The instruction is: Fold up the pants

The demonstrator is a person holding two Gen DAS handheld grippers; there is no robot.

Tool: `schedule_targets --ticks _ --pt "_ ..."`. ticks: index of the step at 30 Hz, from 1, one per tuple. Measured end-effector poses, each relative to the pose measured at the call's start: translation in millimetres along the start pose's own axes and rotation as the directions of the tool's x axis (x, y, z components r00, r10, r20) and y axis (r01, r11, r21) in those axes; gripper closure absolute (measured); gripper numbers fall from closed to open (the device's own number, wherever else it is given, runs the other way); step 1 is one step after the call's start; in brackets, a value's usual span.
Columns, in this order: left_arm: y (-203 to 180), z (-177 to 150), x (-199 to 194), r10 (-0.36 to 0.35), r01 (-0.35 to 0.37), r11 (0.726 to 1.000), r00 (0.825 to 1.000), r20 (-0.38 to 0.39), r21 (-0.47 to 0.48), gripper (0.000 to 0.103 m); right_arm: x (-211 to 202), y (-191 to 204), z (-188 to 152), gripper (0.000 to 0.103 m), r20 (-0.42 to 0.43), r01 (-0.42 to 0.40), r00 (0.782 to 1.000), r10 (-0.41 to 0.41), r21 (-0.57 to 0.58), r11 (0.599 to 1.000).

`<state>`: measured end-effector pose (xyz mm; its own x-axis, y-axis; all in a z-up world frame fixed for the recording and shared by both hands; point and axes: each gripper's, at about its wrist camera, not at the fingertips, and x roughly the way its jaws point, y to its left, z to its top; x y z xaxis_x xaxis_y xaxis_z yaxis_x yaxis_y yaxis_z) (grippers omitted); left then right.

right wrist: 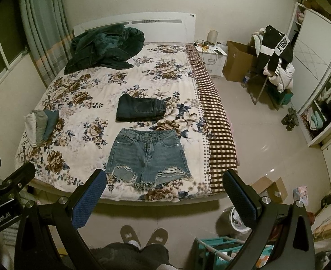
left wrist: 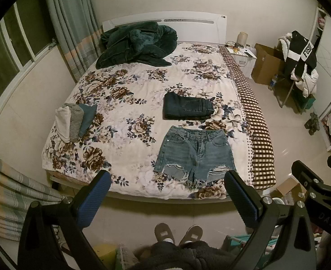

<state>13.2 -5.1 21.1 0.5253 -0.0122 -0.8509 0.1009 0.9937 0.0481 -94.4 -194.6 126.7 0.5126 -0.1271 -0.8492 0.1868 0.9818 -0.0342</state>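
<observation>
Light blue ripped denim shorts [left wrist: 193,155] lie flat, unfolded, waistband away from me, near the foot edge of the floral bed [left wrist: 129,94]; they also show in the right wrist view [right wrist: 147,157]. A folded pair of dark jeans [left wrist: 187,109] [right wrist: 140,110] lies just beyond them. My left gripper [left wrist: 167,180] is open and empty, held above the floor short of the bed's foot. My right gripper [right wrist: 163,180] is open and empty too, at about the same height, to the right of the left one.
Folded white, grey and teal cloths [left wrist: 74,121] lie at the bed's left side. A dark green blanket [left wrist: 136,45] is heaped by the headboard. A chair with clothes [left wrist: 300,60], a cardboard box [left wrist: 266,64] and a nightstand [left wrist: 241,55] stand right. My slippered feet [left wrist: 179,234] are below.
</observation>
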Motion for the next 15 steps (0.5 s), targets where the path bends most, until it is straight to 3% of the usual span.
schedule_targets --ticks 15 --pt "0.7 0.9 0.1 -0.004 0.004 1.000 1.000 0.004 -0.001 0.000 -2.8 0.3 1.1 0.000 0.004 -0.002 1.000 0.002 0.001 1.000"
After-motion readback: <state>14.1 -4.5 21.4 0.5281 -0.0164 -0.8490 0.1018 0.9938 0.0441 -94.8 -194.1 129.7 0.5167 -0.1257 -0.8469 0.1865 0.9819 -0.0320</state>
